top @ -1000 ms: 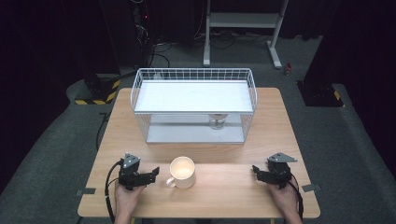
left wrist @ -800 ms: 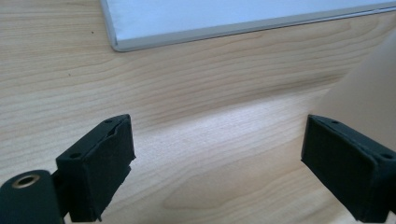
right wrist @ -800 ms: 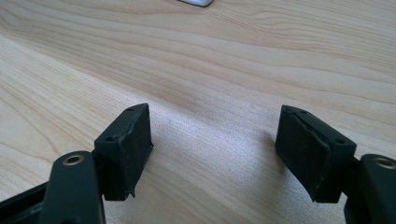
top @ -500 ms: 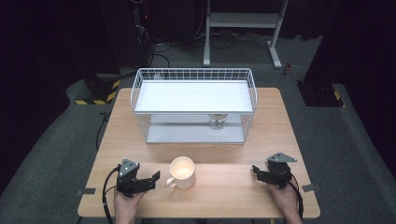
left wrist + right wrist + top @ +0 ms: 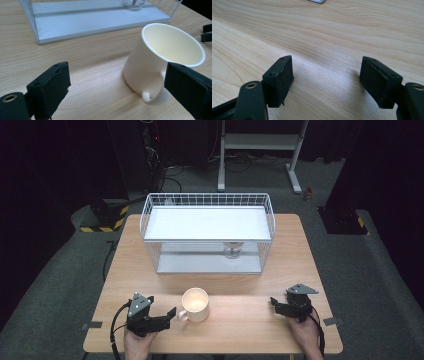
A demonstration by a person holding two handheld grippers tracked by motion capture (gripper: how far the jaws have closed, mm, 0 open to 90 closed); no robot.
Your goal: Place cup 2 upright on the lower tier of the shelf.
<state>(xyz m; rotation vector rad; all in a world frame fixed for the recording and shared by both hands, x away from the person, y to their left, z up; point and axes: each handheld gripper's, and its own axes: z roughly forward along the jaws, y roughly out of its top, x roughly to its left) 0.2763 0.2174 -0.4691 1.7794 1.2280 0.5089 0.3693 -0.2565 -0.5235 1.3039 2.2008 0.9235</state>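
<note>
Sitting upright on wood table (image 5: 240, 330), cream mug (image 5: 195, 304): left gripper (image 5: 167, 316) just beside its handle, jaws just widened, nothing between; right gripper (image 5: 276, 303) well right, jaws apart, empty. Dark room behind.

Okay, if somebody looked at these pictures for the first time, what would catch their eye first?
Probably the cream mug, standing upright near the front of the wooden table, with the open left gripper just beside its handle. Behind it stands a white wire basket with a glass underneath.
</note>
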